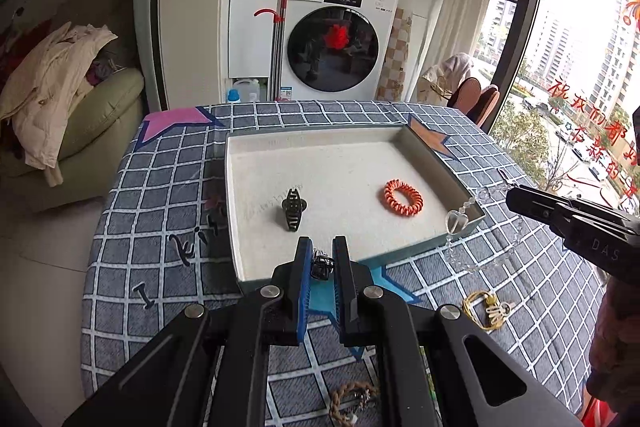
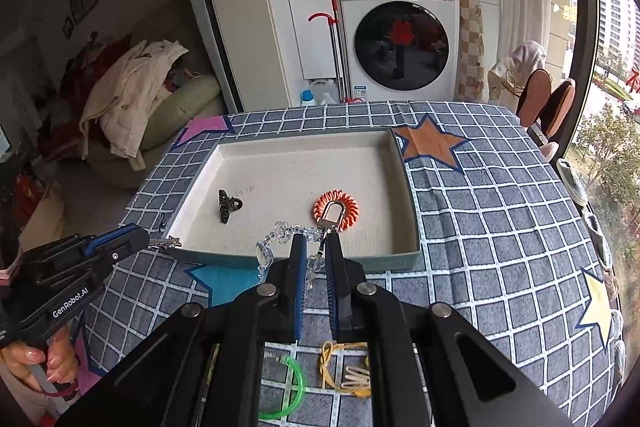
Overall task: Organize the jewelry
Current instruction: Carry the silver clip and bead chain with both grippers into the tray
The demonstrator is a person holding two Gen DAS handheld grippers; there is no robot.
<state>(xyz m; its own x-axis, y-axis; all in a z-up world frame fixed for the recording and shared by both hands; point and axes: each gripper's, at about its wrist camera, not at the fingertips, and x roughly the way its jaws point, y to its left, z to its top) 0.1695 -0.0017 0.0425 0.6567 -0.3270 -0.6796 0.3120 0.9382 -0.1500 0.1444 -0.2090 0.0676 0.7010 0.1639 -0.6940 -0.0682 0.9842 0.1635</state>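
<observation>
White tray (image 1: 436, 163): one clip (image 1: 293, 209); one coil (image 1: 403, 198)

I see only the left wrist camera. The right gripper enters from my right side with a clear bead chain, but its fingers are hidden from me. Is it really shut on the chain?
Observer: Yes. The right gripper is shut on the clear bead chain, which passes between its pads.
Operator: What is at the chain's far end?
Observer: A silver clasp; it appears in front of the orange coil tie in the tray.
Operator: Anything else lying near that gripper?
Observer: A green bangle lies on the cloth beside a yellow cord piece.
</observation>
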